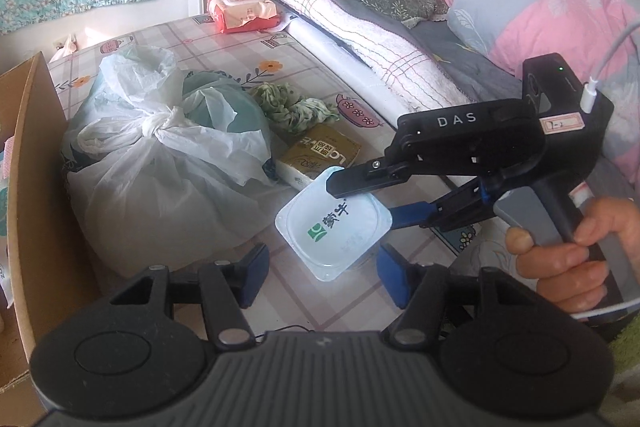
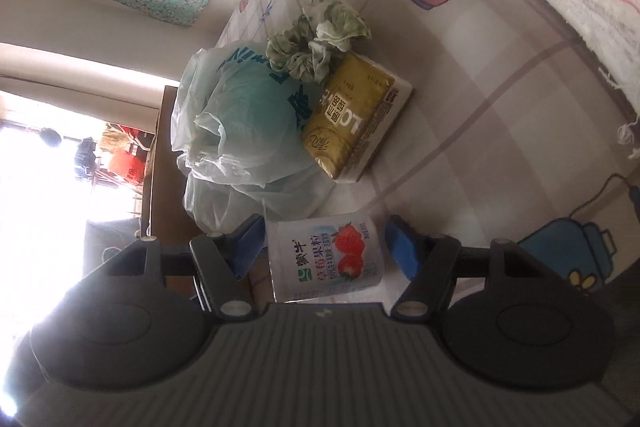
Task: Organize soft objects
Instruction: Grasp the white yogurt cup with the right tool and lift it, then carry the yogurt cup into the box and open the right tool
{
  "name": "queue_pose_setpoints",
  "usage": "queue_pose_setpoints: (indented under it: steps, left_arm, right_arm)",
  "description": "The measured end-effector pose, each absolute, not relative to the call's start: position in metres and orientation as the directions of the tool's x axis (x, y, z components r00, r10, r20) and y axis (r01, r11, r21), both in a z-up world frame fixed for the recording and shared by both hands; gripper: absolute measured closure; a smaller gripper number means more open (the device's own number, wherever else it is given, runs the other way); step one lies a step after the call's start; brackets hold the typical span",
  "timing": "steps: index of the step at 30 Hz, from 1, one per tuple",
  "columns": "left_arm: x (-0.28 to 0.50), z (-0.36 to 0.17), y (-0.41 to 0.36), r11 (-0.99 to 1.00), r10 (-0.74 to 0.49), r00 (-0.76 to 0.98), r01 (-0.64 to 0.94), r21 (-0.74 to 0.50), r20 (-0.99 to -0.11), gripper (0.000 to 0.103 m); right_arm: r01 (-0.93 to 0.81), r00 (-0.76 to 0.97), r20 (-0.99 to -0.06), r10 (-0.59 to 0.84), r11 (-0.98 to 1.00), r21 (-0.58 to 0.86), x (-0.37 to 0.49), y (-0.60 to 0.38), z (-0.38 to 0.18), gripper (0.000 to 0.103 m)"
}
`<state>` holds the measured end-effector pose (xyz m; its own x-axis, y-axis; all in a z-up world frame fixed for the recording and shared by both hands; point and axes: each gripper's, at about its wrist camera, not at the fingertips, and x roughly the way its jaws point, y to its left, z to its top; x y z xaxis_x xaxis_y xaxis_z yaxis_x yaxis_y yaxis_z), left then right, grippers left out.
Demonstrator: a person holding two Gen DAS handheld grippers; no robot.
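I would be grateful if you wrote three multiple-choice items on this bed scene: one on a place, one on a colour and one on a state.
1. Where does the gold tissue pack lie?
A. In the cardboard box
B. On the bed sheet, next to the green floral cloth
C. On top of the rolled towel

2. What colour are the pads on the tongs?
A. Red
B. Yellow
C. Blue

3. In what state is the white plastic bag?
A. Knotted shut at the top
B. Wide open
C. Spread out flat and empty

Answers: 1 B, since the pack rests on the sheet with the cloth at its far end; 2 C, since both wrist views show blue pads; 3 A, since its handles are tied in a knot over a full bag.
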<state>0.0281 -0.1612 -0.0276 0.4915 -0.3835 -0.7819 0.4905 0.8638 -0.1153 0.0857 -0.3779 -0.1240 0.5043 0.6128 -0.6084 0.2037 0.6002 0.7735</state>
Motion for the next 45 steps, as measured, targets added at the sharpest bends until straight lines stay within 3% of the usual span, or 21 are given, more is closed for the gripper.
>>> queue_pose_setpoints:
  steps: [4,12,16,23,36,45]
  left_arm:
    - [0.034,-0.037,-0.175,0.85,-0.396,0.463,0.511,-0.126,-0.793,0.042]
    - [0.042,-0.052,-0.199,0.819,-0.406,0.435,0.563,-0.109,-0.804,0.045]
    - [0.046,-0.057,-0.205,0.818,-0.41,0.432,0.563,-0.114,-0.803,0.055]
    - [0.041,-0.049,-0.199,0.829,-0.399,0.475,0.553,-0.087,-0.784,0.059]
    - [0.01,0.015,-0.157,0.855,-0.429,0.605,0.511,-0.086,-0.67,0.059]
    - [-0.003,0.07,-0.079,0.945,-0.296,0.753,0.32,-0.067,-0.588,0.059]
  right_arm:
    - [0.217,0.531,-0.637,0.558,0.638,0.739,0.076,-0.388,-0.118,0.043]
    - [0.177,0.549,-0.597,0.585,0.617,0.767,0.078,-0.392,-0.114,0.068]
    - [0.167,0.549,-0.595,0.587,0.62,0.766,0.08,-0.391,-0.113,0.07]
    - [0.141,0.536,-0.605,0.589,0.645,0.751,0.076,-0.381,-0.103,0.07]
    - [-0.023,0.585,-0.555,0.591,0.697,0.717,0.064,-0.341,-0.021,0.07]
    - [-0.267,0.483,-0.521,0.704,0.685,0.678,0.105,-0.249,0.043,0.068]
